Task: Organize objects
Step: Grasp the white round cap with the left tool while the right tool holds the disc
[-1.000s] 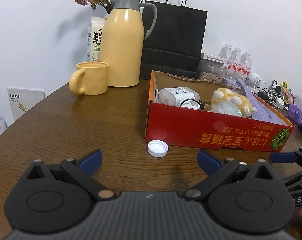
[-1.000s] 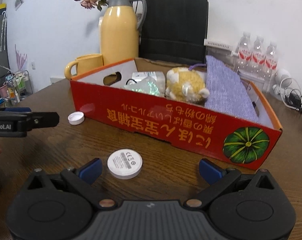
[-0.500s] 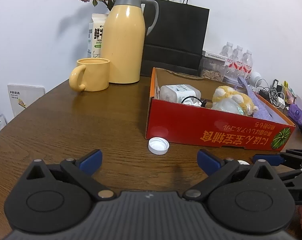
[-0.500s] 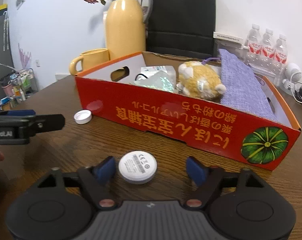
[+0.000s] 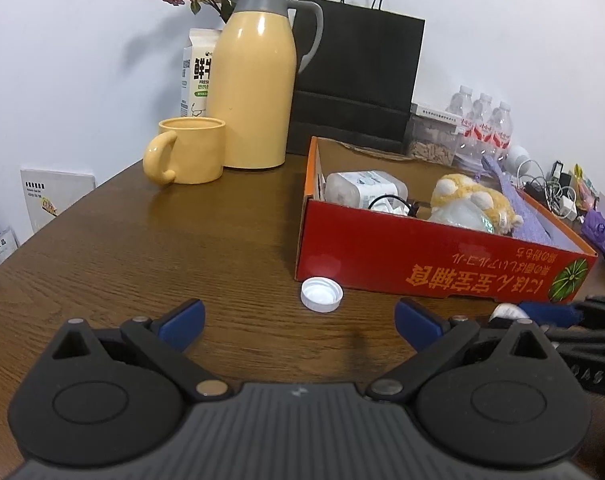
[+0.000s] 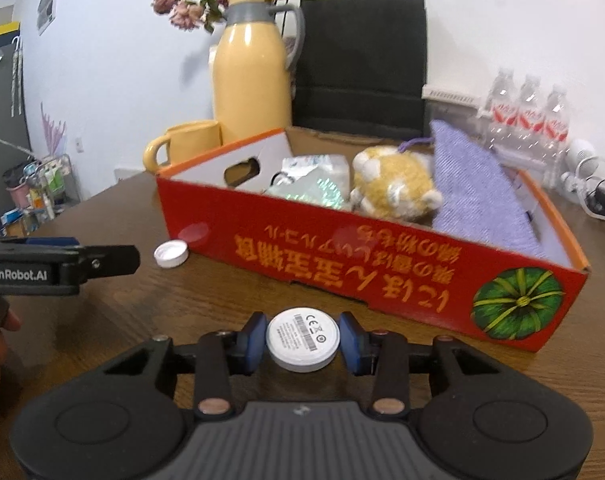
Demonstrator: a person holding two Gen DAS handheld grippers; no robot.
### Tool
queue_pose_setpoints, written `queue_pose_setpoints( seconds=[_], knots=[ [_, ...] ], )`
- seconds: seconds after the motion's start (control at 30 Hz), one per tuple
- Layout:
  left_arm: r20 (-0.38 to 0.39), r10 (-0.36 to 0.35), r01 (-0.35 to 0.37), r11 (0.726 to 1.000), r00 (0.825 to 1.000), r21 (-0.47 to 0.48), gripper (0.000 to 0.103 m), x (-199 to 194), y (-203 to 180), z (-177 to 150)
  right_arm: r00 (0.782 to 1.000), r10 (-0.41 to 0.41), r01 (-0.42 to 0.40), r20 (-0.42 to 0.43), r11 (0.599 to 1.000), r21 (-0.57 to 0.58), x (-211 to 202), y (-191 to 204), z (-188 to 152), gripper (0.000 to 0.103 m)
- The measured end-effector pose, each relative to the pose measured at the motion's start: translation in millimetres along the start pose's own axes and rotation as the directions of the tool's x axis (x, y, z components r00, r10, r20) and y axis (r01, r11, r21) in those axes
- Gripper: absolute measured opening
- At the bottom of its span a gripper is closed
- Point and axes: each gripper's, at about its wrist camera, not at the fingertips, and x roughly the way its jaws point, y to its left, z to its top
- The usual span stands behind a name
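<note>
While the wooden desk point(image 6: 102, 360) fills most of both views, the biggest thing on it is the red cardboard box point(image 6: 382, 264), open-topped with an orange rim, a green pumpkin drawn at one corner and yellow Japanese lettering that reads upside down from here. Inside the box lie a purple woven cloth point(image 6: 474, 192), a yellow-and-white plush toy point(image 6: 394, 184), a shiny crinkled packet point(image 6: 314, 192) and a white pack point(image 5: 362, 188) that I cannot read. Behind the box stand a black paper bag point(image 5: 358, 80), a yellow thermos jug point(image 5: 254, 88) with a grey collar, a white carton point(image 5: 196, 76) printed with Chinese characters and the word "FRESH", and a yellow mug point(image 5: 190, 150).

Nearer, the left gripper point(image 5: 298, 320) has its jaws spread wide with nothing between them; its side, seen from the right wrist, reads "GenRobot.AI". The right gripper point(image 6: 302, 340) is closing its jaws on the white disc point(image 6: 302, 338), and the blue pads point(image 6: 348, 340) look to be touching its edge on both sides. That disc is a flat round puck lying on the desk just in front of the box, its face carrying a barcode, a CE mark and fine print too small to read. A white bottle cap point(image 5: 321, 294) lies open side up just beside the box's near wall.
</note>
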Motion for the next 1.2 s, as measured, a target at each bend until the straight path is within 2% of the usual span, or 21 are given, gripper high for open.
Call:
queue_pose_setpoints(
  seconds=[0.2, 0.47, 0.77, 0.9, 1.2],
  knots=[
    [-0.018, 0.013, -0.013, 1.000, 1.000, 0.023, 0.103, 6.6, -6.6, 3.7, 0.995, -0.072, 0.071, 0.070, 0.997, 0.016, -11.5, -14.6, -0.2, 0.038],
    [-0.063, 0.065, -0.063, 0.997, 0.996, 0.041, 0.103, 27.9, -14.1, 13.0, 0.986, -0.125, 0.121, 0.111, 0.992, 0.038, -20.8, -35.9, -2.7, 0.038],
    [-0.110, 0.118, -0.109, 0.990, 0.987, 0.084, 0.103, 51.7, -24.4, 18.1, 0.985, -0.119, 0.116, 0.126, 0.993, 0.032, -24.1, -36.9, -4.4, 0.038],
    [-0.163, 0.138, -0.127, 0.989, 0.977, 0.076, 0.103, 63.9, -21.0, 17.9, 0.985, -0.113, 0.110, 0.127, 0.993, 0.029, -24.4, -36.3, -4.5, 0.038],
    [-0.161, 0.136, -0.125, 0.989, 0.978, 0.077, 0.103, 67.8, -19.6, 19.6, 0.986, -0.108, 0.106, 0.129, 0.994, 0.025, -25.4, -35.0, -4.7, 0.038]
  ],
)
